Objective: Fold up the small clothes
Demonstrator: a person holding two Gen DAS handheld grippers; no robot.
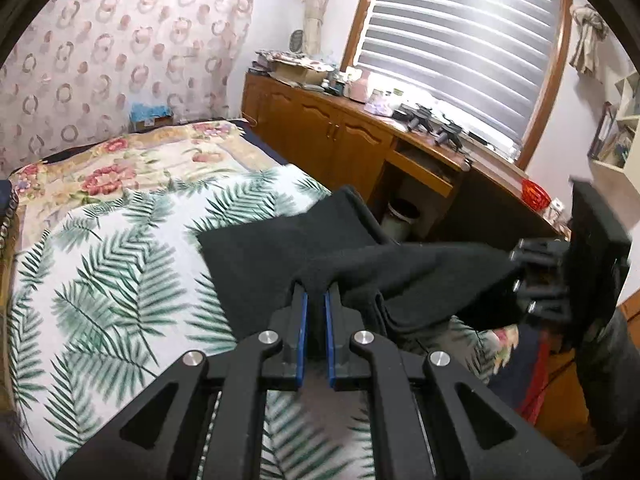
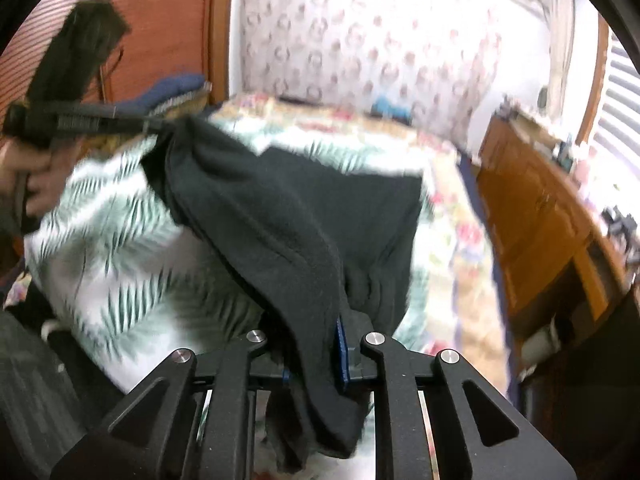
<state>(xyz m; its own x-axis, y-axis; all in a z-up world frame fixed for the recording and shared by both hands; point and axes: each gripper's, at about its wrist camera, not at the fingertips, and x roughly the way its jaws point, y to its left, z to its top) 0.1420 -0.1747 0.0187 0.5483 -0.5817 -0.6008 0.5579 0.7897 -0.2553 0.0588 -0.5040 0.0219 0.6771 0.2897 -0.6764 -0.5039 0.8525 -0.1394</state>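
Note:
A black fleece garment [image 1: 276, 256] is held up over the bed between both grippers, its far part lying on the cover. My left gripper [image 1: 315, 300] is shut on one bunched edge, the blue pads pinching the cloth. At the right of the left wrist view my right gripper [image 1: 518, 276] clamps another corner. In the blurred right wrist view the garment [image 2: 320, 208] drapes over my right gripper [image 2: 312, 328], shut on it, with one blue pad [image 2: 342, 356] showing and the other finger hidden. The left gripper [image 2: 160, 128] holds the far corner at upper left.
The bed has a palm-leaf cover [image 1: 120, 272] with a floral blanket [image 1: 120, 160] beyond it. A wooden cabinet [image 1: 320, 132] crowded with items runs along the bed's right side under a window with blinds [image 1: 460, 40]. A bin [image 1: 400, 216] stands below. A hand [image 2: 36, 176] grips the left tool.

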